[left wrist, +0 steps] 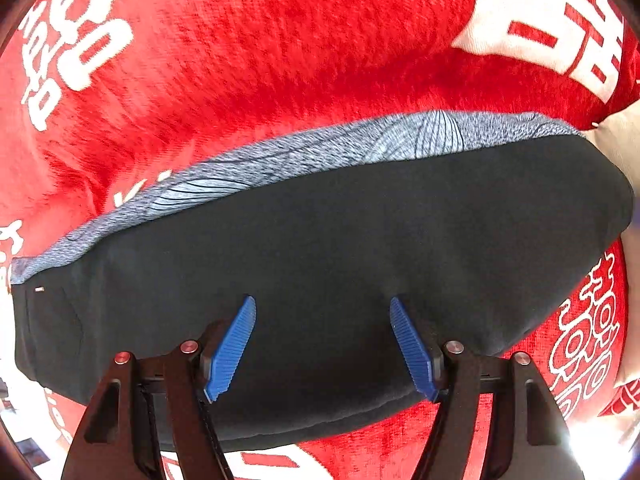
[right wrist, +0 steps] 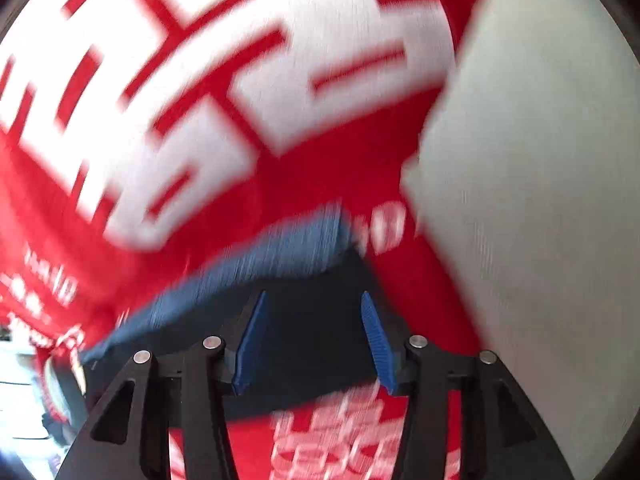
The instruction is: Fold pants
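dark pants (left wrist: 340, 248) folded, patterned edge

Looks like a home setting, though little of the room shows: a red cloth (left wrist: 304, 40) printed with big white characters covers the whole work surface, a pale cushion-like panel (right wrist: 540, 200) lies at its edge, and bright, cluttered surroundings blur at the lower left.

The dark navy pants (left wrist: 340, 248) lie folded flat, apparently in a compact rectangle, a blue-grey patterned layer edging them.
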`<action>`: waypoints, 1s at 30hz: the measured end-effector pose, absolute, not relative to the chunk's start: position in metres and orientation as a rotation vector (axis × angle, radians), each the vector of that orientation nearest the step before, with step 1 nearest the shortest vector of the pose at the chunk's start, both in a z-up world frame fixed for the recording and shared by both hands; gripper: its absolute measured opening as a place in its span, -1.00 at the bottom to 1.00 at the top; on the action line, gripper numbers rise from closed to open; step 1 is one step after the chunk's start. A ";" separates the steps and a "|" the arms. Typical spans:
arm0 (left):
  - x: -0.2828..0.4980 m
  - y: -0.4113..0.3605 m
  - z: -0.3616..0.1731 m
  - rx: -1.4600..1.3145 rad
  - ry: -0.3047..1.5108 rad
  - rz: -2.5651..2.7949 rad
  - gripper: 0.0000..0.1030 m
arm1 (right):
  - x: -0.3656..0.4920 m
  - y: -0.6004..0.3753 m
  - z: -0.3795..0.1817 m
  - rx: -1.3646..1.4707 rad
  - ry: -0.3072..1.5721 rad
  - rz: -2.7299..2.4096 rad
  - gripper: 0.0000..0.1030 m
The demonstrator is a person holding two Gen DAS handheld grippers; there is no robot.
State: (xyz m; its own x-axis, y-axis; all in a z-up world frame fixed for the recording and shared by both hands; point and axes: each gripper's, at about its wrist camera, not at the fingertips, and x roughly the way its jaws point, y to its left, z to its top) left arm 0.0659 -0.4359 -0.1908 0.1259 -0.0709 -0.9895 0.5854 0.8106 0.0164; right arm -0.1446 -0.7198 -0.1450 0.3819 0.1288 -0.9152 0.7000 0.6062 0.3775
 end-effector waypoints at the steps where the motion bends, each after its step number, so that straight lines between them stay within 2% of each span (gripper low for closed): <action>1: 0.068 -0.433 -0.191 0.460 1.372 -0.498 0.38 | -0.156 -0.707 -0.156 0.932 1.166 -0.412 0.02; 8: 0.069 -0.428 -0.202 0.487 1.386 -0.480 0.38 | -0.169 -0.696 -0.199 1.109 1.113 -0.465 -0.02; 10: 0.067 -0.427 -0.203 0.492 1.387 -0.476 0.38 | -0.158 -0.703 -0.209 1.149 1.100 -0.474 -0.42; 11: 0.067 -0.427 -0.201 0.494 1.389 -0.476 0.38 | -0.162 -0.706 -0.206 1.142 1.103 -0.479 -0.75; 12: 0.066 -0.426 -0.198 0.494 1.391 -0.478 0.38 | -0.158 -0.708 -0.199 1.129 1.097 -0.468 -0.87; 17: 0.062 -0.425 -0.187 0.508 1.365 -0.495 0.38 | -0.148 -0.691 -0.160 0.964 1.100 -0.376 -0.90; 20: 0.056 -0.421 -0.202 0.527 1.424 -0.486 0.38 | -0.158 -0.685 -0.187 0.968 1.188 -0.400 -0.89; 22: 0.050 -0.416 -0.207 0.526 1.413 -0.487 0.38 | -0.164 -0.682 -0.208 1.023 1.268 -0.399 -0.83; 23: 0.049 -0.416 -0.207 0.527 1.402 -0.488 0.38 | -0.169 -0.682 -0.210 1.055 1.272 -0.424 -0.65; 28: 0.046 -0.417 -0.207 0.521 1.400 -0.480 0.38 | -0.155 -0.676 -0.152 0.830 1.144 -0.429 -0.64; 30: 0.046 -0.421 -0.206 0.532 1.393 -0.481 0.38 | -0.135 -0.687 -0.140 0.747 1.119 -0.422 -0.57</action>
State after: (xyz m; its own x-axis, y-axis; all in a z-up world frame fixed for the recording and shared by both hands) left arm 0.0456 -0.4207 -0.2060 0.1186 -0.0062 -0.9929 0.6073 0.7916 0.0676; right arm -0.1353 -0.6872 -0.1399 0.3956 0.0577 -0.9166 0.6484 0.6893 0.3233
